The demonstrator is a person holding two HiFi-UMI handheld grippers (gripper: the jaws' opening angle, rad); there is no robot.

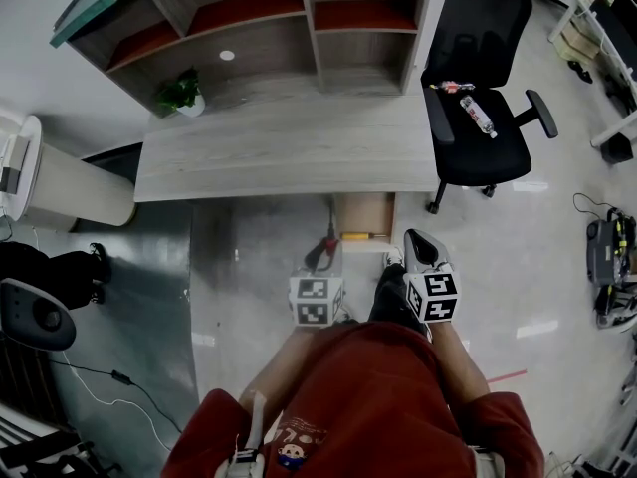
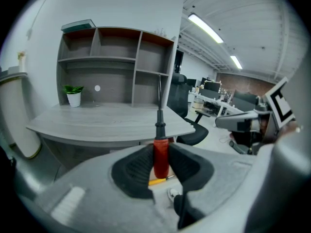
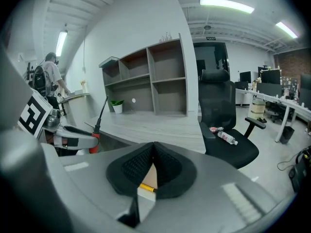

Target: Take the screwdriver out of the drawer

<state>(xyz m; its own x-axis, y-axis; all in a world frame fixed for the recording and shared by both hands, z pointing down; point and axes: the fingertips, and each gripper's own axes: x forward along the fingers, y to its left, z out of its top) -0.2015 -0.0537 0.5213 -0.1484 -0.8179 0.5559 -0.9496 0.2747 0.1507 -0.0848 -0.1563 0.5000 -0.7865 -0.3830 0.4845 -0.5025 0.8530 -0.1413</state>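
Before the pale wooden desk [image 1: 289,152], above glossy floor [image 1: 249,257], the left gripper [image 2: 161,152] clamps the screwdriver [image 2: 159,125]; the right gripper [image 3: 152,152] sits closed, empty.

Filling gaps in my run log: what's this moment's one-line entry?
left claw: shut on red screwdriver, shaft up | right claw: shut, empty | drawer: open, yellow item inside

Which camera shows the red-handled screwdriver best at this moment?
The left gripper view: the screwdriver stands upright and close, its red handle clamped in the left gripper. The head view shows it only small and dark from above. The right gripper view shows it from the side, at the far left.
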